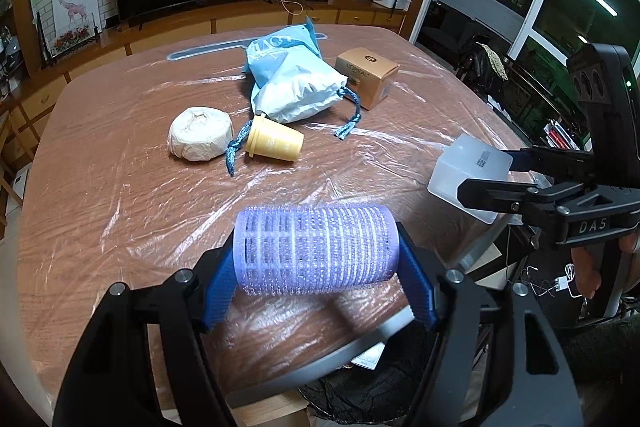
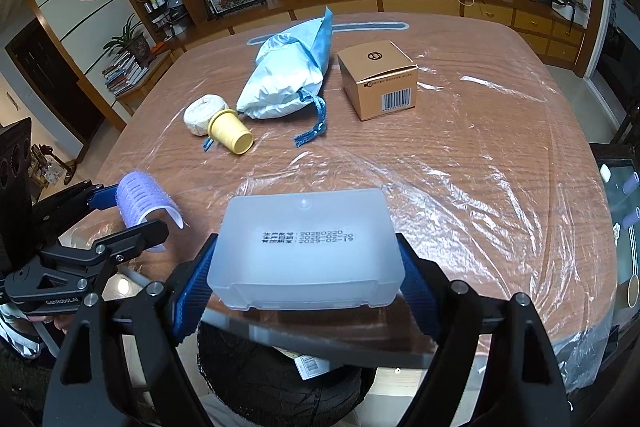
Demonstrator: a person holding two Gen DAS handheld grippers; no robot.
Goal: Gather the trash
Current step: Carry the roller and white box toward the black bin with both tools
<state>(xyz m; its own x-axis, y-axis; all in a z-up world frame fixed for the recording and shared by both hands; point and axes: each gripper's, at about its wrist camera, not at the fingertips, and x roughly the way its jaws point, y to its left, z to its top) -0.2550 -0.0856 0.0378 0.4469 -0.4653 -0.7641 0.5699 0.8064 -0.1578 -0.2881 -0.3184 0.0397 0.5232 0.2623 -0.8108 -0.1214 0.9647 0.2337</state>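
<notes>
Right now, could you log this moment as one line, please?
left gripper: shut on hair roller | right gripper: shut on plastic box | both above bin bag

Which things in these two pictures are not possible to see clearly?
- Trash bin, right wrist view: mostly hidden under the table edge.
- Print on the plastic box, right wrist view: too blurred.
- Far end of the hair roller, right wrist view: behind the left hand-held gripper.
</notes>
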